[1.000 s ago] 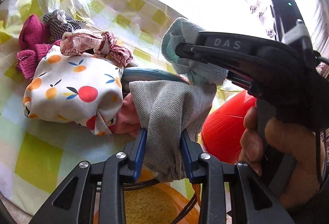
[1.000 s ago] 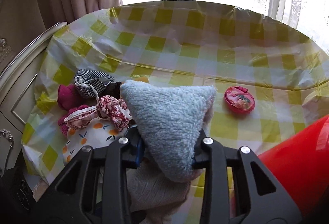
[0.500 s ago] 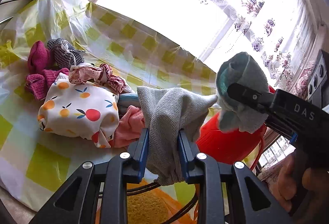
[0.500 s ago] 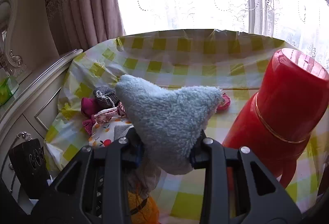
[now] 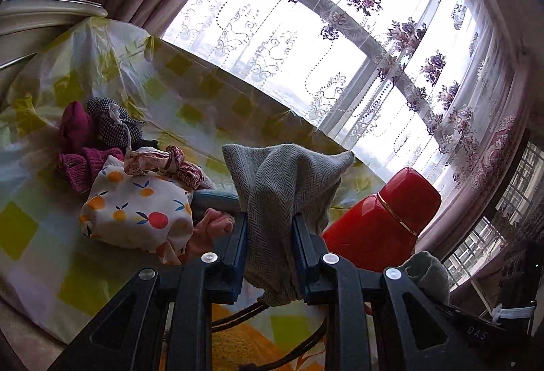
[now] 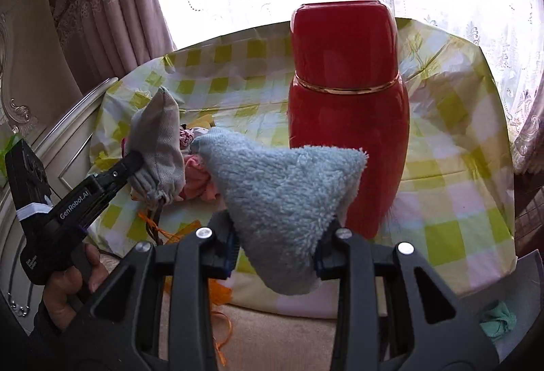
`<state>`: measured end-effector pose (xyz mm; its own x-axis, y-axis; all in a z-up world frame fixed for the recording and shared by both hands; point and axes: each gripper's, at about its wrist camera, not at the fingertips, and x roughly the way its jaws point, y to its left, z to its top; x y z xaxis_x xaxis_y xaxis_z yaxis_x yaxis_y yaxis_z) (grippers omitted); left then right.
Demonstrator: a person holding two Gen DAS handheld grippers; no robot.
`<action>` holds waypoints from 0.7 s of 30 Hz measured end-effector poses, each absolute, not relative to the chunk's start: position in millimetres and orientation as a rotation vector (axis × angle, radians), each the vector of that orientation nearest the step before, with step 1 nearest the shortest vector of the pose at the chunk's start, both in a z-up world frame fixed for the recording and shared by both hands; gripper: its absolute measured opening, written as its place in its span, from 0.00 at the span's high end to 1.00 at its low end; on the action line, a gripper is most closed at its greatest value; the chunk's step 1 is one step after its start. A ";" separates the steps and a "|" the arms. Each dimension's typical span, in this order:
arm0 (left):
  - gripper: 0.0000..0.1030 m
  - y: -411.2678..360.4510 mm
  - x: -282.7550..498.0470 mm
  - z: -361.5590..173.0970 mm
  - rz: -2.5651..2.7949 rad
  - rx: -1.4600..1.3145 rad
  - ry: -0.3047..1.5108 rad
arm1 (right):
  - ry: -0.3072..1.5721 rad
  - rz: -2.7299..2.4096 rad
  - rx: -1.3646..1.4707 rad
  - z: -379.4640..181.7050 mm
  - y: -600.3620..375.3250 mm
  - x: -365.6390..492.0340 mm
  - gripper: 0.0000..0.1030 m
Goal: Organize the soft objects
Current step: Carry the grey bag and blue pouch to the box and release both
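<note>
Grey pouch (image 5: 282,187) clamped between left gripper (image 5: 268,235) fingers (image 5: 238,241)

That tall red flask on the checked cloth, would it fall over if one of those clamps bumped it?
Possibly. The red flask stands upright and is tall for its base, so a knock near the top might tip it. Its glossy shell looks hard and slippery. It sits on a wrinkled plastic tablecloth, probably uneven footing.

The desk (image 6: 452,167) wears a yellow-and-white checked plastic cover. A red flask (image 6: 346,119) stands upright on it, just behind the right claw (image 6: 275,252). Left of the left claw (image 5: 268,235) lies a heap of soft things: a fruit-print pouch (image 5: 136,214), a checked pouch (image 5: 115,126), a magenta knit piece (image 5: 76,146) and a pink cloth (image 5: 210,228).
</note>
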<state>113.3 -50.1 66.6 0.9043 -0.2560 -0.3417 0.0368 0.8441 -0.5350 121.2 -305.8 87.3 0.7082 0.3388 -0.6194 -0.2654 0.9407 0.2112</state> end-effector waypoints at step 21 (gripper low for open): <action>0.75 -189.8 57.2 81.1 -0.563 -0.533 0.593 | 0.755 0.019 0.246 69.5 -481.4 44.1 0.64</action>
